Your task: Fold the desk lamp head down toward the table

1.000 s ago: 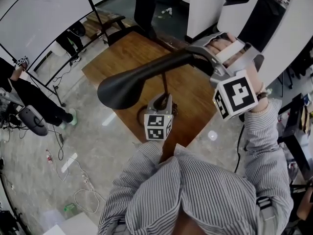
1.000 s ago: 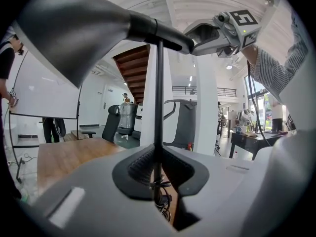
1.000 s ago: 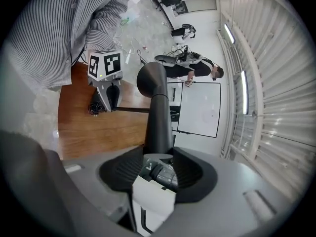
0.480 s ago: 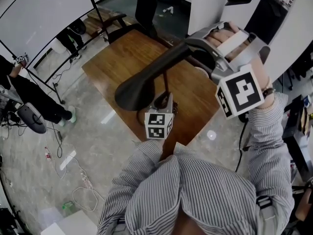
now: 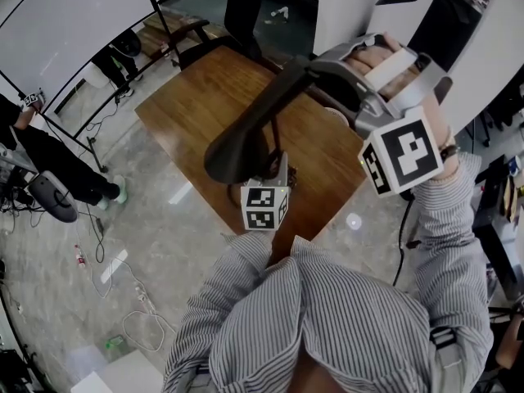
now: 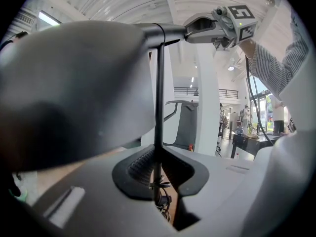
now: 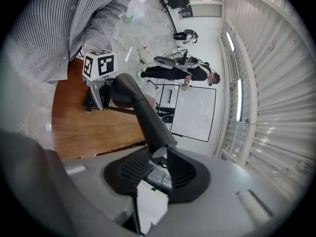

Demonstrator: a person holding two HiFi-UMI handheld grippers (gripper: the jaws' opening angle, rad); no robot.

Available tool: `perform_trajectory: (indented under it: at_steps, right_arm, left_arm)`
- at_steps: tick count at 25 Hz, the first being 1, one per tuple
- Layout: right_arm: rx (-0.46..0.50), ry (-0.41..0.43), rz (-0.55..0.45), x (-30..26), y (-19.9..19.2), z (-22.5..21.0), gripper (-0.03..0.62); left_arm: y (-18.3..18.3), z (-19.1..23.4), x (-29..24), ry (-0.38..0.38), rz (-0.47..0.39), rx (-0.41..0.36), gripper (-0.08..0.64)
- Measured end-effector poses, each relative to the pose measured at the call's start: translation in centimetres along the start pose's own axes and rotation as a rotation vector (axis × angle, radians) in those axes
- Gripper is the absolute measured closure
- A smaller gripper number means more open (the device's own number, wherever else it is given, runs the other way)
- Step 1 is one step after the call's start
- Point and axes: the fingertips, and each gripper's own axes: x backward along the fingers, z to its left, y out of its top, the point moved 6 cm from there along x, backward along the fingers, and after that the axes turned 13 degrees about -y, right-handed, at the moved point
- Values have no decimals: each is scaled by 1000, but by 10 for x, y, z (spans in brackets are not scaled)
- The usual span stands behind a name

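A black desk lamp stands on the wooden table [image 5: 205,88]. Its head [image 5: 237,150] hangs low, tilted down over the table's near edge, and fills the left of the left gripper view as a head [image 6: 74,83]. My left gripper [image 5: 274,164] is shut on the thin upright pole [image 6: 159,107] just above the base. My right gripper [image 5: 315,72] is up high at the rear end of the lamp arm [image 7: 148,117]. Its jaws are closing, with that end wedged between the pads. The base is mostly hidden behind the left gripper.
A chair [image 5: 176,35] stands at the table's far end. A whiteboard [image 5: 74,23] on a stand and a person [image 5: 33,150] are at the left. Cables [image 5: 139,318] trail on the floor. A white pillar [image 5: 344,6] rises behind the table.
The lamp head has swung down and in toward the pole. The right gripper shifted slightly up with the arm's rear end. The left gripper kept still.
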Motion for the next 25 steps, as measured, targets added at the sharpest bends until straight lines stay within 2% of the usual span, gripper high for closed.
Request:
perform_trajectory:
  at_steps: [6, 11, 13, 16, 19, 23, 25]
  right_arm:
    - [-56, -51, 0, 3, -4, 4, 482]
    - [-231, -121, 4, 1, -12, 14, 482]
    - [-340, -148, 10, 2, -15, 23, 482]
    - [-556, -202, 4, 4, -16, 34, 482]
    - [-765, -219, 31, 4, -18, 53, 482]
    - [-1084, -192, 81, -1, -12, 95, 482]
    - [-1193, -151, 97, -3, 0, 117, 482]
  left_arm:
    - [0, -2, -1, -6, 1, -16, 514]
    - [1, -1, 0, -12, -7, -4, 512]
    - [1, -3, 2, -16, -10, 9, 508]
    - [0, -3, 9, -15, -8, 23, 505]
    - [-5, -4, 15, -17, -3, 55, 505]
    - [-13, -8, 29, -29, 9, 78, 505]
    - [-12, -11, 39, -49, 10, 77, 506]
